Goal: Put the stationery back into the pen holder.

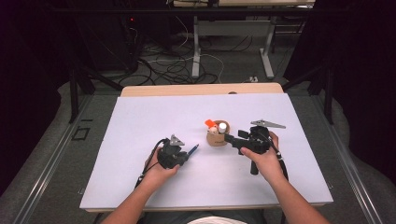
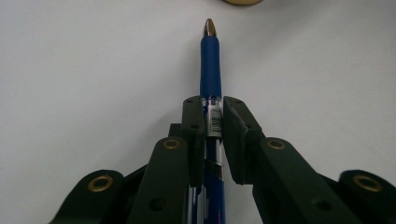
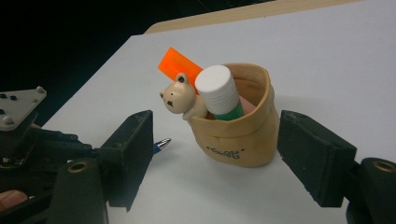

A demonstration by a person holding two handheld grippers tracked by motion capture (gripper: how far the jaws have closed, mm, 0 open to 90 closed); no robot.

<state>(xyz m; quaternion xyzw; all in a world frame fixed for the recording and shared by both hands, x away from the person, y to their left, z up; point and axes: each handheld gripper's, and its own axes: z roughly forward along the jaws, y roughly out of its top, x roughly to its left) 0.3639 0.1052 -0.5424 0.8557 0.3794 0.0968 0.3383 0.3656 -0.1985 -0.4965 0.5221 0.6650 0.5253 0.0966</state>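
Pen [image 2: 210, 65] clamped in left fingers [image 2: 212, 116] — right fingers [image 3: 212, 154] spread beside holder [image 3: 238, 135], mid-table

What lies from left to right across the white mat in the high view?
Left tongs shut on the blue pen → tan bear pen holder with its glue stick and orange piece → right tongs, open beside the holder.

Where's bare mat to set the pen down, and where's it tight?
Free: the white mat left of and behind the left gripper, and the near strip between the forearms. Crowded: around the tan holder, flanked by the right gripper, with the blue pen pointing at it.
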